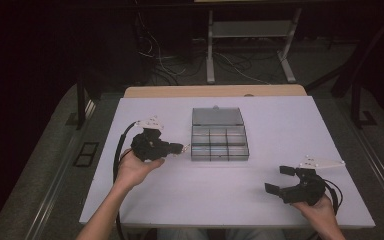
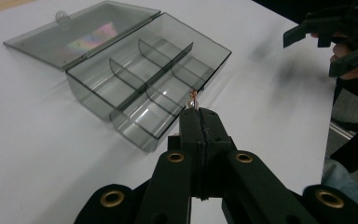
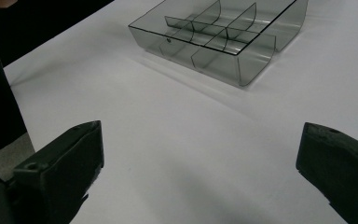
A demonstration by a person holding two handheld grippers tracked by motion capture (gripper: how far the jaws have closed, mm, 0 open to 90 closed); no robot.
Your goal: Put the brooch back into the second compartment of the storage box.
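small pin (image 2: 194, 99), upright in left gripper (image 2: 199, 113)

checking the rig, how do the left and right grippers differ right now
The left gripper has its jaws shut on a small bead-like piece beside the compartment box; the right gripper is wide open, holds nothing, and sits farther from the box. Both are black and hand-held.

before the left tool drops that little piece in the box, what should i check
1. Box lid open: ok.
2. Left tool shut on the small piece: ok.
3. Piece over a compartment of the clear box: not ok, in the high view the tool tip sits just left of the box.
4. Right tool clear of the box, open: ok.
5. Target compartment empty: cannot tell.
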